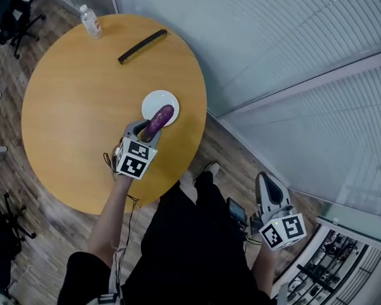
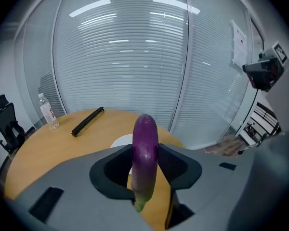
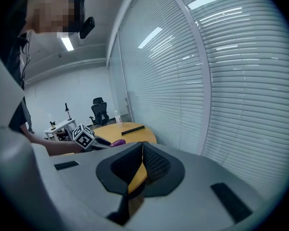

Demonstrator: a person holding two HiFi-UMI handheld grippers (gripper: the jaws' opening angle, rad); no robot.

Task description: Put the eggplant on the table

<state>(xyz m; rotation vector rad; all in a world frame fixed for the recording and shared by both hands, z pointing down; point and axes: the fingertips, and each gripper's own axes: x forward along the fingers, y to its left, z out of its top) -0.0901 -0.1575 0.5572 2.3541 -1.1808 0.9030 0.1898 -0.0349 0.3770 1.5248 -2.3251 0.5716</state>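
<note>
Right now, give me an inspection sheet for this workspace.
Surface: round wooden table.
Job's things: eggplant gripped near its stem end, tip over the white plate; not yet on the table.
Clutter: water bottle and black bar near the far edge.
Grippers: left gripper shut on the eggplant; right gripper shut, empty, off the table.
Cables: thin wire by the left gripper.
Surroundings: glass walls with blinds, office chair, wood floor.

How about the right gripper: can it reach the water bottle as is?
Probably not. The right gripper, jaws shut and empty, hangs off the table beside the person's leg; the water bottle stands at the table's far edge, across the whole top. It needs a step closer.
</note>
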